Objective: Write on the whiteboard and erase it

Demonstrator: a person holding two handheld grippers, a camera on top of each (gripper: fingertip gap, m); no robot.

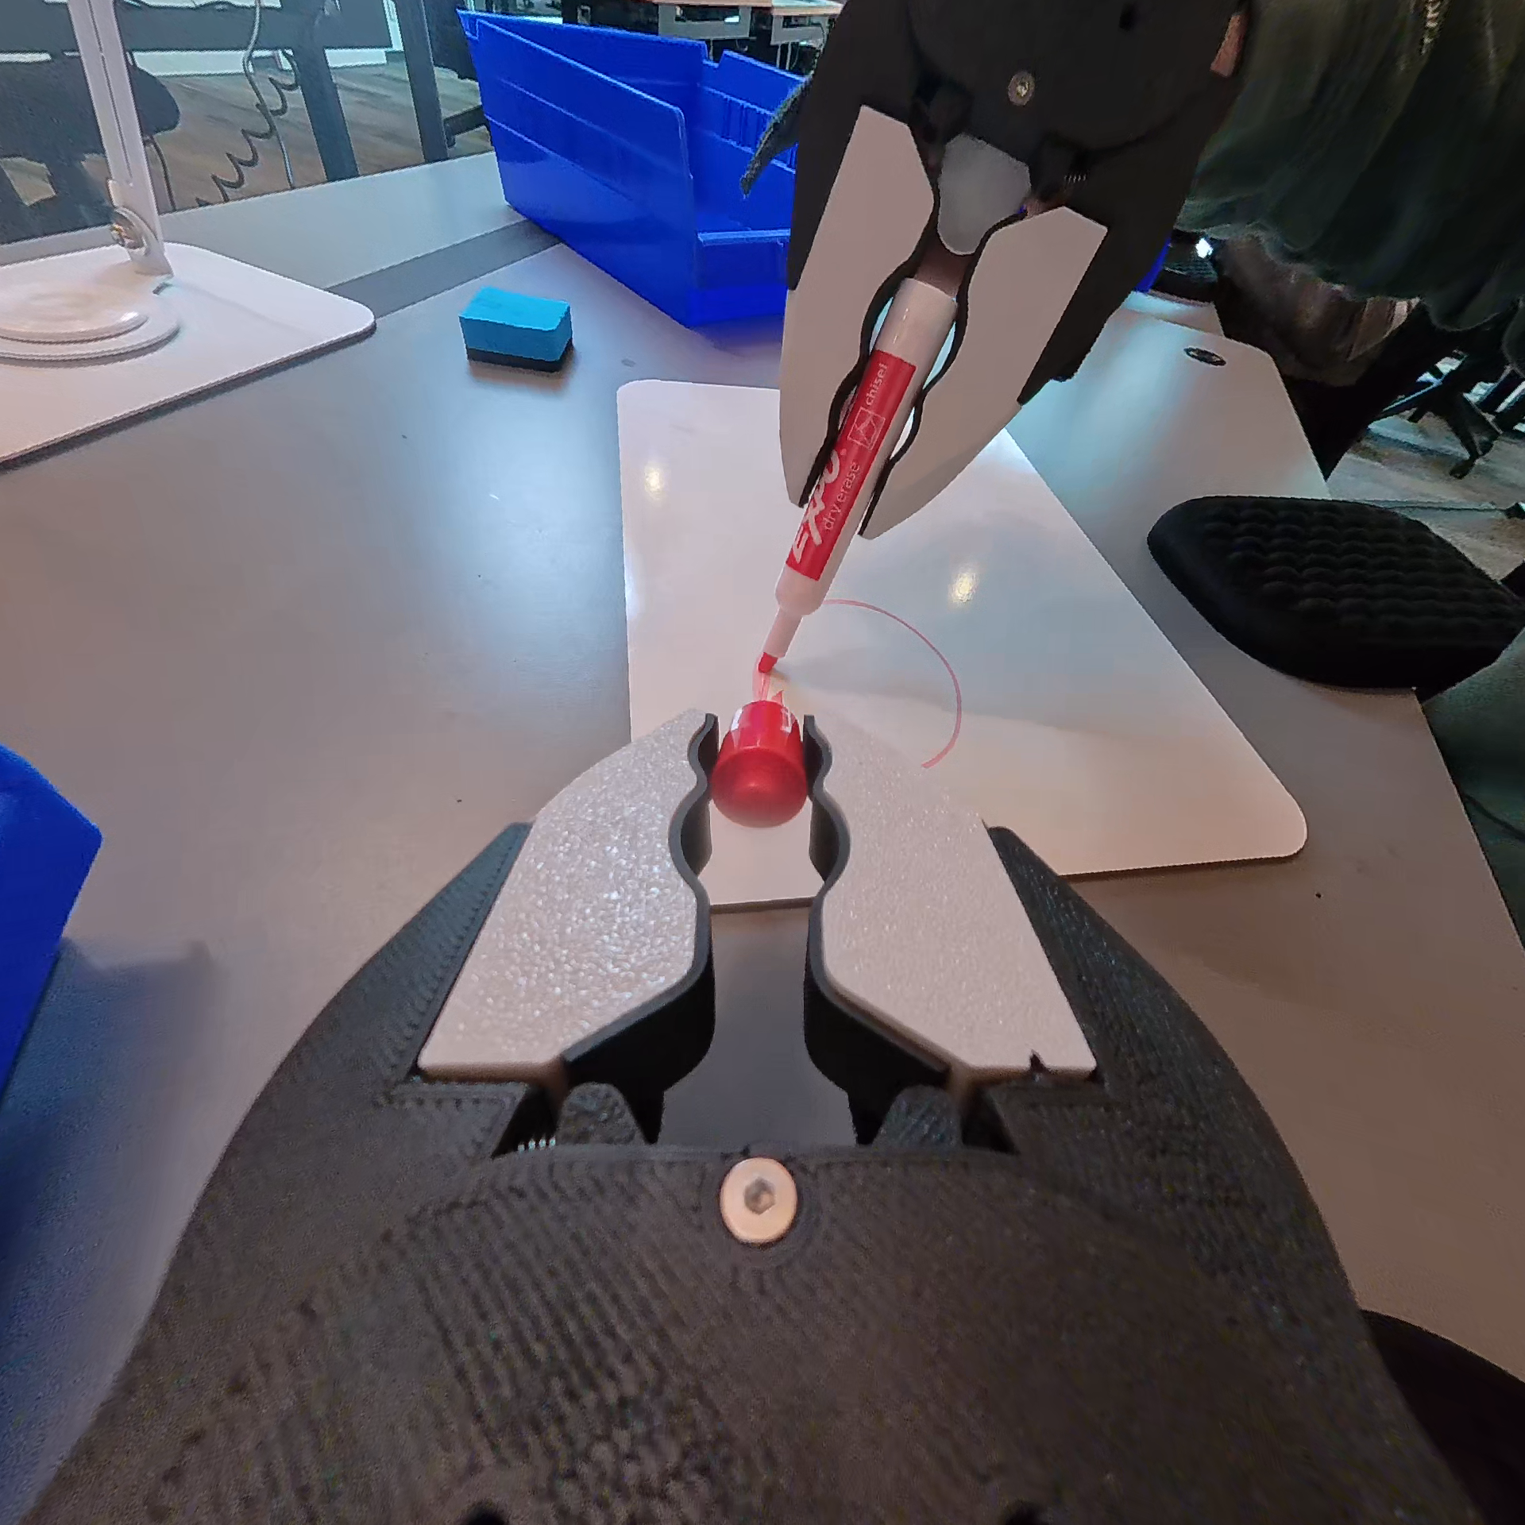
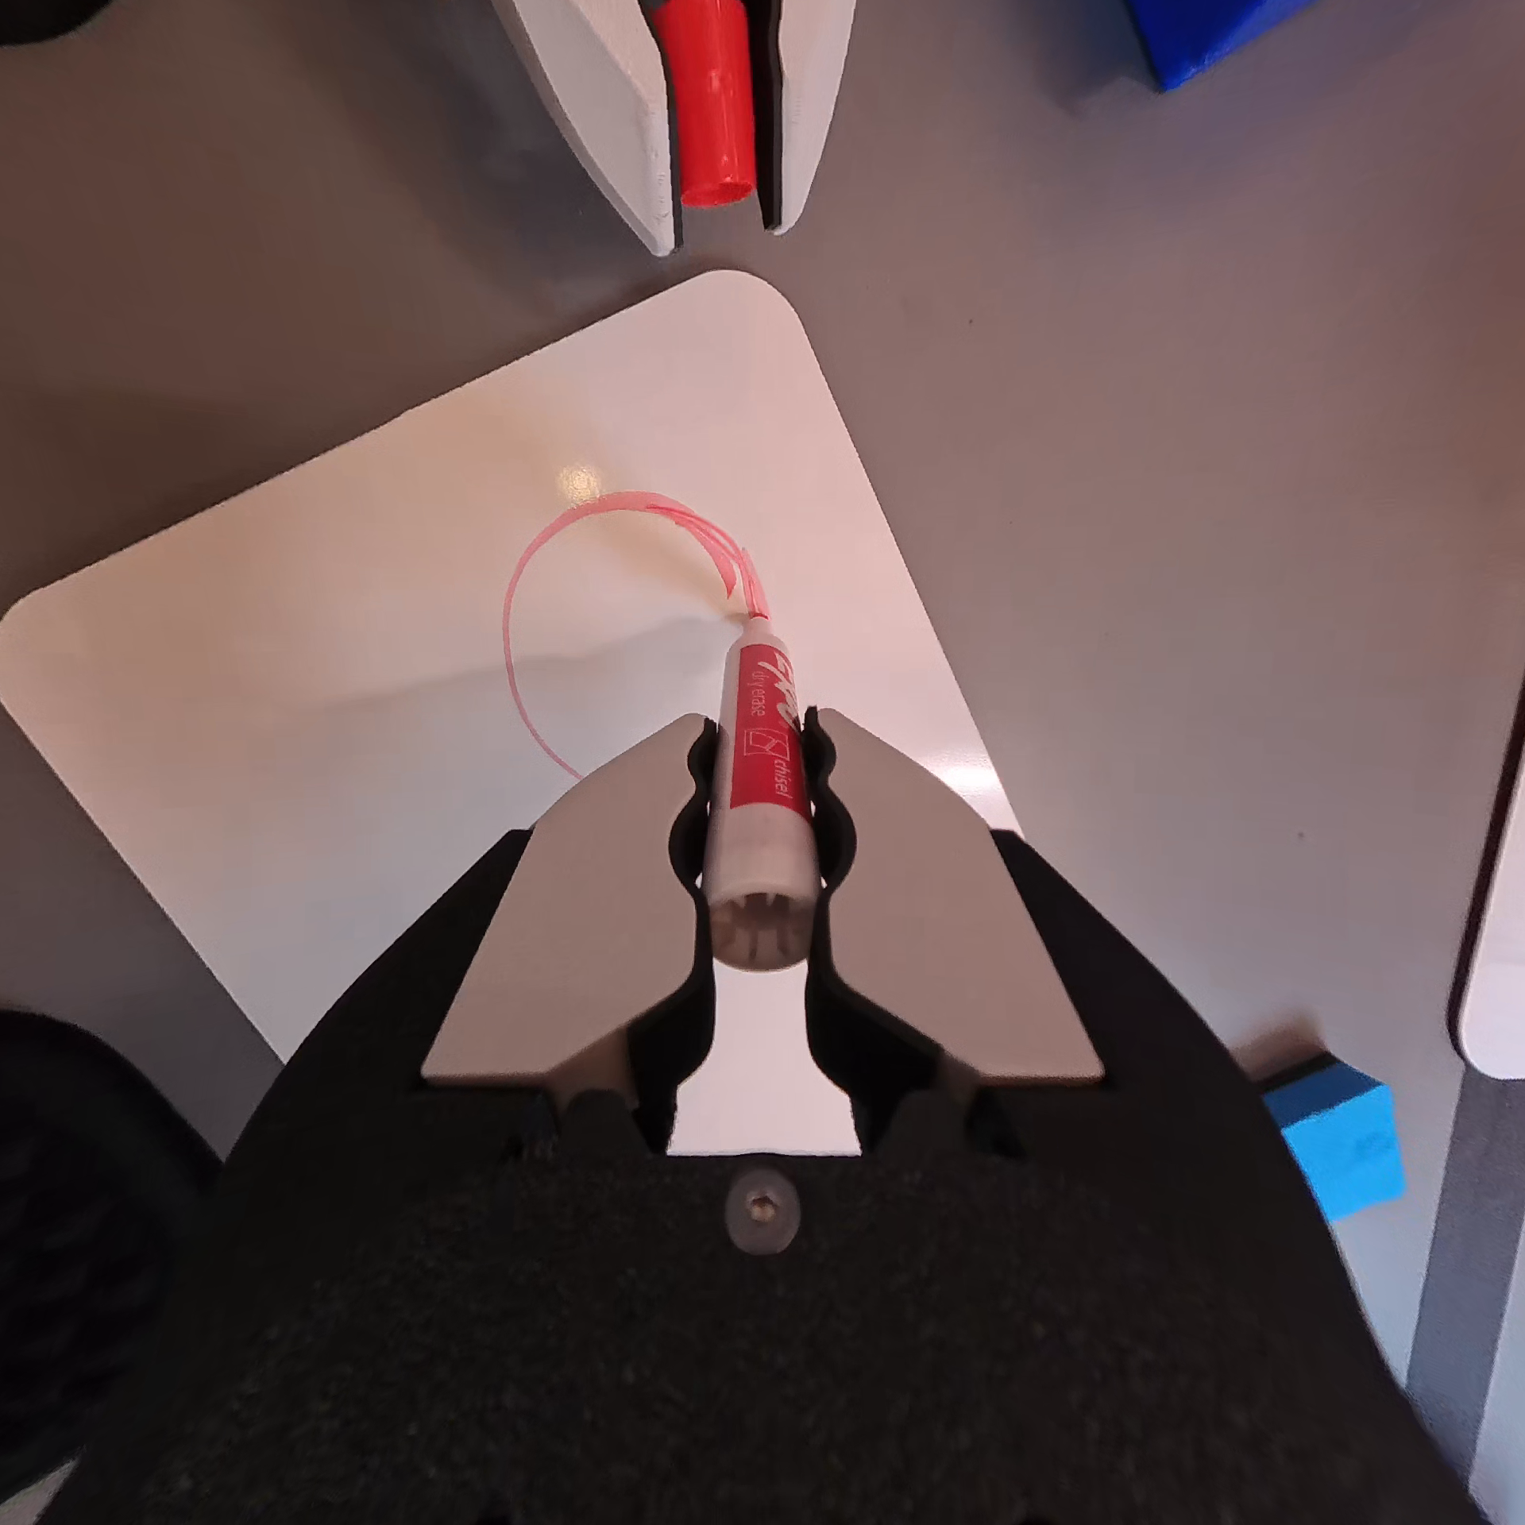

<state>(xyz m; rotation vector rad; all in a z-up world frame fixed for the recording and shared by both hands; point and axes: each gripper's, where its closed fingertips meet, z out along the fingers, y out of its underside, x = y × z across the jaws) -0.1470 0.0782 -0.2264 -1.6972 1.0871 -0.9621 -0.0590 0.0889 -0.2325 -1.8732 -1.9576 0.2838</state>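
- Red ink already curves across the flat white rounded-corner whiteboard [image 2: 347,701], an almost closed ring [image 2: 528,627] drawn just ahead of the right hand-held gripper [image 2: 759,726].
- That right hand-held gripper is pinching the white-barrelled red dry-erase marker [image 2: 763,776] between its grey pads, tip down and touching the board at the ring's near-side gap; the barrel leans slightly.
- Straight ahead of it, past the board's far edge, the left hand-held gripper [image 1: 757,743] is pressed onto the red plastic marker cap [image 1: 759,776], held just above the board's near corner in the left wrist view.
- Judged from this, the writing step is in hand and close to finished; erasing has not begun.
- Well off to the left gripper's front-left, the blue foam eraser with a black felt base [image 1: 516,326] lies untouched on the grey bench [image 1: 330,660], near the blue plastic bin [image 1: 627,181].
- Next, the marker likely needs lifting clear and recapping, which calls for lining the tip up with the cap's open mouth.
- Afterwards one gripper must be freed to take the eraser and wipe the ring.
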